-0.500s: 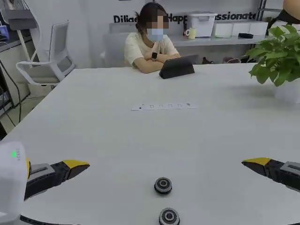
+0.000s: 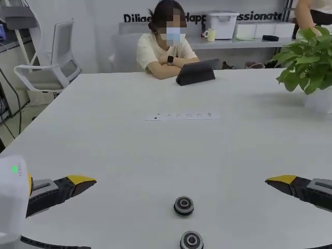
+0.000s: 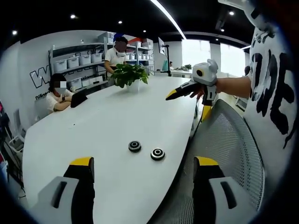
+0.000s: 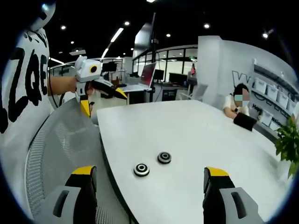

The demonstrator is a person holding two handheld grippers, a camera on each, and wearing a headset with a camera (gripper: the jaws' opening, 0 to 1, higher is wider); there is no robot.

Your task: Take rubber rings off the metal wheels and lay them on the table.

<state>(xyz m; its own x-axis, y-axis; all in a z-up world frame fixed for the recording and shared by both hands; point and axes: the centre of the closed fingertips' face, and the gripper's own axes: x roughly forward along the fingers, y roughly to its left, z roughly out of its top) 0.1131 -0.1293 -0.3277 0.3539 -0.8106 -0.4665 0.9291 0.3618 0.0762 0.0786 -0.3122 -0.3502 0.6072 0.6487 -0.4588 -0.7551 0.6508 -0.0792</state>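
Item: far black-rimmed metal wheel (image 2: 183, 206) and near wheel (image 2: 191, 240), rubber rings (image 2: 176, 206) on, near edge of your white table (image 2: 155, 155). Your left gripper (image 2: 83, 181) and right gripper (image 2: 277, 180): jaws spread, empty, unmoved since earlier; stripping not begun.

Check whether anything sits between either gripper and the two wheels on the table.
Nothing visible does. The nearer wheel and farther wheel lie on bare table, with clear surface running to the left gripper and the right gripper, both open. The power strip lies beyond them.

White table (image 2: 104, 135) bears near wheel (image 2: 191, 240), far wheel (image 2: 183, 205), power strip (image 2: 181, 116), tablet (image 2: 196, 74), potted plant (image 2: 307, 65).
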